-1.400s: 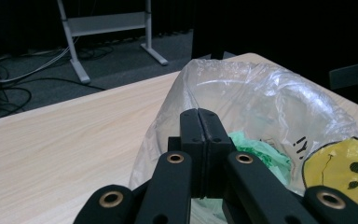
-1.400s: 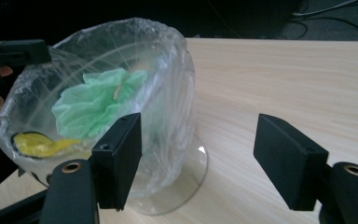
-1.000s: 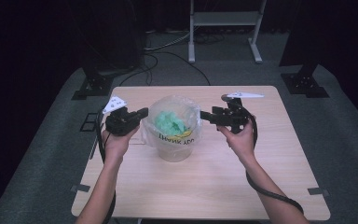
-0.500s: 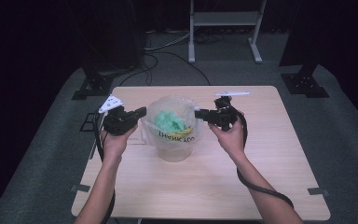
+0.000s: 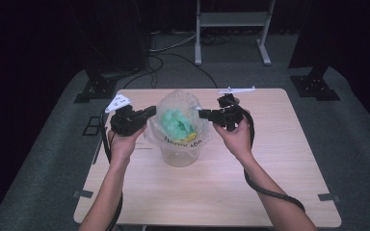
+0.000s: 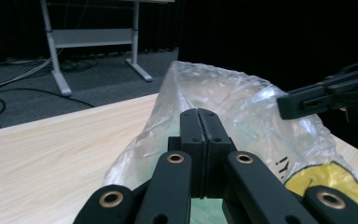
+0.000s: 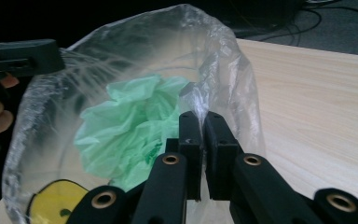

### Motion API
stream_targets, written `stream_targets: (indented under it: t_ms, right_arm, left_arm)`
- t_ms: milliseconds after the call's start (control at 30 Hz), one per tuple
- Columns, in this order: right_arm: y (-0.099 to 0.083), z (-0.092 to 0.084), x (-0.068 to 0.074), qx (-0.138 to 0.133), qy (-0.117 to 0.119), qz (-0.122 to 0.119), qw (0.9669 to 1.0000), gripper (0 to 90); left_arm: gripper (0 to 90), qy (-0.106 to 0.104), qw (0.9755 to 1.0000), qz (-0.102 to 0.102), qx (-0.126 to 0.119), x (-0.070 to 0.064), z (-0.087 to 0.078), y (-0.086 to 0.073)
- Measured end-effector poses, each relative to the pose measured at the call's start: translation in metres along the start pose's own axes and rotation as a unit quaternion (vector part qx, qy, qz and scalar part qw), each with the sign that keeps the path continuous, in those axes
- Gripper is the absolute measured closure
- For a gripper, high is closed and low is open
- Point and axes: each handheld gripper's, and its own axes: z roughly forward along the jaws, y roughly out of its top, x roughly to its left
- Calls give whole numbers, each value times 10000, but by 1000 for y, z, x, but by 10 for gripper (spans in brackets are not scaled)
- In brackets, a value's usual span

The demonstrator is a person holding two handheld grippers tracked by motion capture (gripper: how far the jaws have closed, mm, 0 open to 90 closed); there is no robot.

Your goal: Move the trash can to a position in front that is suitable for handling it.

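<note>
Clear crinkled plastic bag [image 5: 179,126] standing upright at centre of light wooden table [image 5: 270,178], mouth held open and facing up. Crumpled green plastic wad [image 5: 176,123] inside; yellow printed patch [image 6: 328,179] on near wall. Left gripper [image 5: 147,113] at bag's left rim, jaws pressed together on the film. Right gripper [image 5: 203,113] at bag's right rim, jaws pinching a fold of film [image 7: 196,100]. White metal frame [image 5: 232,19] on floor beyond far edge.

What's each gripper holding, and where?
Both hold the clear bag: left gripper pinches one side of the rim, right gripper the opposite side.
</note>
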Motion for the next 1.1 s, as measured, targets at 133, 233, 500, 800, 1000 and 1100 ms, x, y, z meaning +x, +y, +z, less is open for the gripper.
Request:
stream_targets:
  t_ms: [133,233,500,800,1000,1100]
  right_arm:
    - [4,2,7,71,138,-19,9999,863]
    - [7,4,10,125,227,-8,9997,854]
    - [12,15,12,212,480,198,9984,854]
    - [12,25,5,216,849,685,9938,852]
    - [12,29,-1,192,1072,994,9891,837]
    - [12,32,-5,169,1271,1248,9839,822]
  left_arm:
    - [900,-99,9999,41,8,-7,6,1]
    - [900,-193,9998,82,36,-14,12,0]
    - [900,-423,9988,201,155,-31,30,-7]
    - [899,-470,9976,390,334,-37,36,-12]
    - [899,-519,9972,384,375,-41,41,-15]
    - [899,-533,9969,400,412,-42,43,-17]
